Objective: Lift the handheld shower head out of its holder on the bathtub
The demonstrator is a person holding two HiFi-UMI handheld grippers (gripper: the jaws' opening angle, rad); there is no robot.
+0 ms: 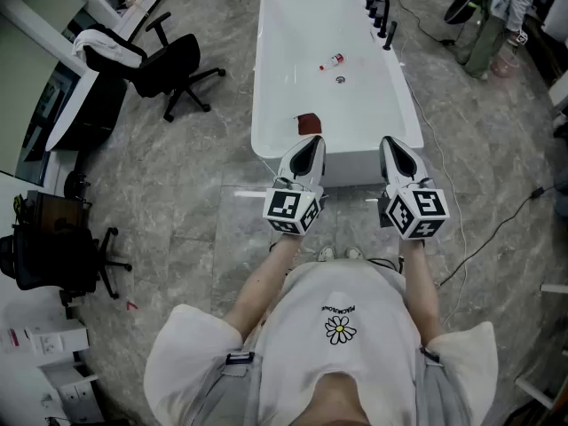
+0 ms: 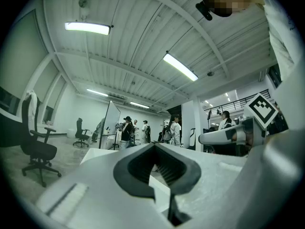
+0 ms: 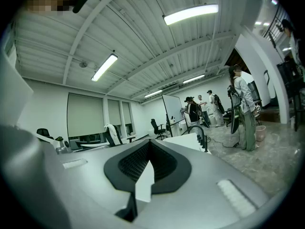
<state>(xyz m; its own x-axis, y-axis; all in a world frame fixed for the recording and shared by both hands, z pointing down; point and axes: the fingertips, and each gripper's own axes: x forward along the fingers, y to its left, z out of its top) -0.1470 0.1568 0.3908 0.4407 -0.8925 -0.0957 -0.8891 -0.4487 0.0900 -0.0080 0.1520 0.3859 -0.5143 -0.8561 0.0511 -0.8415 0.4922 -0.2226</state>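
Observation:
The white bathtub [image 1: 266, 78] stands lengthways ahead of me. Black tap fittings and the black handheld shower head [image 1: 388, 34] stand on its far right rim; the shower head sits in its holder. My left gripper [image 1: 307, 149] and right gripper [image 1: 396, 149] hover side by side over the tub's near end, far from the shower head. Both are shut with nothing between the jaws. The left gripper [image 2: 159, 168] looks over the tub's rim [image 2: 95, 155]. Past the right gripper [image 3: 145, 168], the curved black tap [image 3: 202, 136] shows in the distance.
Inside the tub lie a small red-and-white bottle [image 1: 332, 61], the drain [image 1: 340, 80] and a dark red cloth [image 1: 308, 123]. A black office chair [image 1: 169, 65] stands left of the tub. A person [image 1: 493, 16] stands at far right. A cable [image 1: 446, 180] runs along the floor at right.

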